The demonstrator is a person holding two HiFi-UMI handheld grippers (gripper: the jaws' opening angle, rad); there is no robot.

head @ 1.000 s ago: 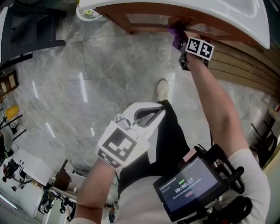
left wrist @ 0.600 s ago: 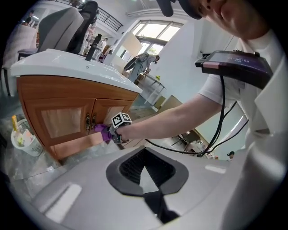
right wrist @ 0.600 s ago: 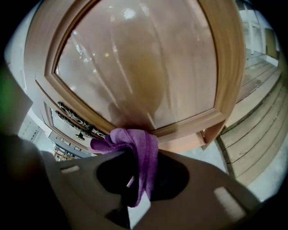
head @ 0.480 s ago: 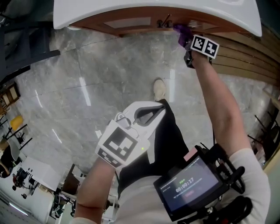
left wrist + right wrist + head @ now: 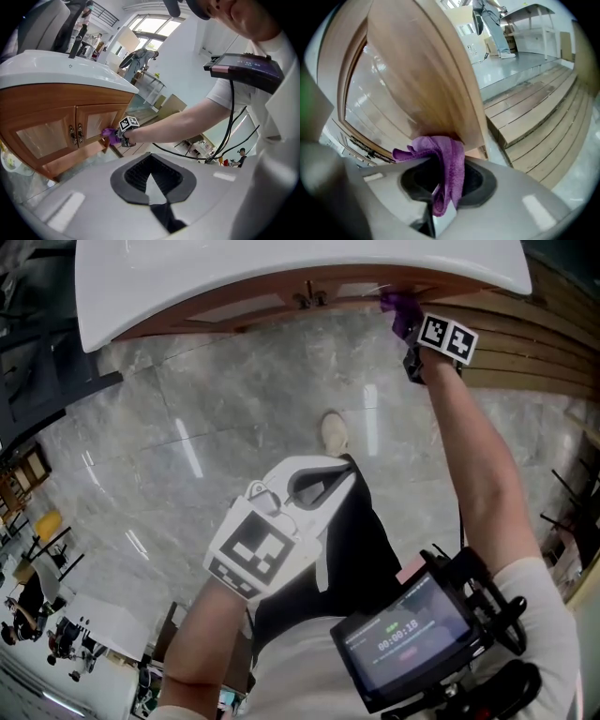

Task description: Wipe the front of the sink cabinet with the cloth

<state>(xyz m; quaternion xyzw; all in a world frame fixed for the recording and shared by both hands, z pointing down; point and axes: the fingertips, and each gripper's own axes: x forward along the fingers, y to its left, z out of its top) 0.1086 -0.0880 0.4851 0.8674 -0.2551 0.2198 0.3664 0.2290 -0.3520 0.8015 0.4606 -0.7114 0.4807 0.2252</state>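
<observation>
The purple cloth (image 5: 401, 307) is pressed against the wooden front of the sink cabinet (image 5: 262, 310), just under the white basin (image 5: 281, 268). My right gripper (image 5: 412, 329) is shut on the cloth, to the right of the two door handles (image 5: 307, 298). In the right gripper view the cloth (image 5: 445, 164) hangs bunched between the jaws of my right gripper (image 5: 440, 187), touching the cabinet door's edge (image 5: 417, 70). My left gripper (image 5: 314, 486) hangs near my thigh, shut and holding nothing. The left gripper view shows that gripper (image 5: 152, 187), the cloth (image 5: 109, 135) and the cabinet (image 5: 47, 136).
Grey marble floor (image 5: 187, 427) spreads below. Wooden slat boards (image 5: 525, 352) run to the right of the cabinet. My shoe (image 5: 333, 434) stands close to the cabinet. A screen device (image 5: 412, 634) hangs at my chest. Tables and people (image 5: 136, 61) stand far behind.
My right gripper has carried the cloth rightward along the cabinet front, away from the door handles. The left gripper has stayed where it was.
</observation>
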